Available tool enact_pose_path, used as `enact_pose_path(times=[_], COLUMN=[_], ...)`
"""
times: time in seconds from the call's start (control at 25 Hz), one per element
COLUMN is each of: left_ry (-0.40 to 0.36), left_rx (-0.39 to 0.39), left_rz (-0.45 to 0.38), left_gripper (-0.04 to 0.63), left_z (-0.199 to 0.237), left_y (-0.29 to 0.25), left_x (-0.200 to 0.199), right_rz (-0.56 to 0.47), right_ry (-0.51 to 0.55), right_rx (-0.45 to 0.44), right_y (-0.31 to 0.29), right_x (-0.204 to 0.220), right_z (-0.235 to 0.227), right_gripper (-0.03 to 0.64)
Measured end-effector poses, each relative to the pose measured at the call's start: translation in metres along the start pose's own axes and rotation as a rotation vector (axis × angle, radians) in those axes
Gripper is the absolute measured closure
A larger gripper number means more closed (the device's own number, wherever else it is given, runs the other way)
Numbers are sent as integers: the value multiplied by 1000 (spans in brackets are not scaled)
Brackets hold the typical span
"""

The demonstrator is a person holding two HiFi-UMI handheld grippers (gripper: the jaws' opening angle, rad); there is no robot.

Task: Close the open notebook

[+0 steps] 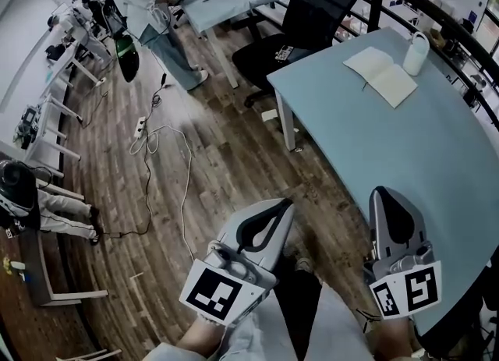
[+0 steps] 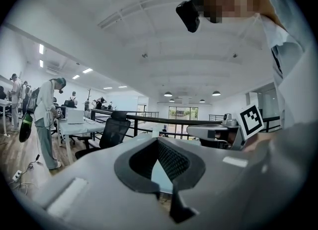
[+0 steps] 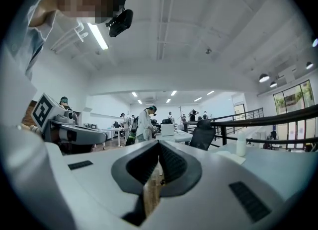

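Head view: notebook (image 1: 382, 76) lies open on the table (image 1: 405, 149) at 1 o'clock, well apart from the left gripper (image 1: 282, 207) at 6 and the right gripper (image 1: 382, 194) at 5. Left gripper view: jaws together, nothing between. Right gripper view: jaws together, empty; judged not started, with approach and cover fold both left to do.

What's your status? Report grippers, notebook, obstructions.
Left gripper shut, empty; right gripper shut, empty. Notebook lies open on the table, untouched, both grippers well short of it. White bottle stands close beside it.
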State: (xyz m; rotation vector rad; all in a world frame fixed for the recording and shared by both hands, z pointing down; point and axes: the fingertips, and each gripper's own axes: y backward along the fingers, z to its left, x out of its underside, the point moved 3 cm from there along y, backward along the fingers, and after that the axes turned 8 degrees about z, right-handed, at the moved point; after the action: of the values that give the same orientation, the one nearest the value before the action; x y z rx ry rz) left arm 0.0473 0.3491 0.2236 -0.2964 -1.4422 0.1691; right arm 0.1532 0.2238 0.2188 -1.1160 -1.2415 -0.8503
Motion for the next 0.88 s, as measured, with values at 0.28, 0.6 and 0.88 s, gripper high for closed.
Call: enact_pose_path(times=[0.28,0.6,0.88], left_ry=[-16,-37,-92], left_rx=[24,129,194], left_rz=[-22,-32,-81], left_gripper=[592,592,592], left_z=[37,102,169], left_y=[-28,-64,-87], left_x=[-10,-36,-62], right_rz=[10,16,7], right_ry=[17,-7,-12], right_rx=[13,128,185], right_y=[-34,-90,-152], right_x=[2,-15,-38], right_z=[0,-10,-1], right_gripper=[615,615,615])
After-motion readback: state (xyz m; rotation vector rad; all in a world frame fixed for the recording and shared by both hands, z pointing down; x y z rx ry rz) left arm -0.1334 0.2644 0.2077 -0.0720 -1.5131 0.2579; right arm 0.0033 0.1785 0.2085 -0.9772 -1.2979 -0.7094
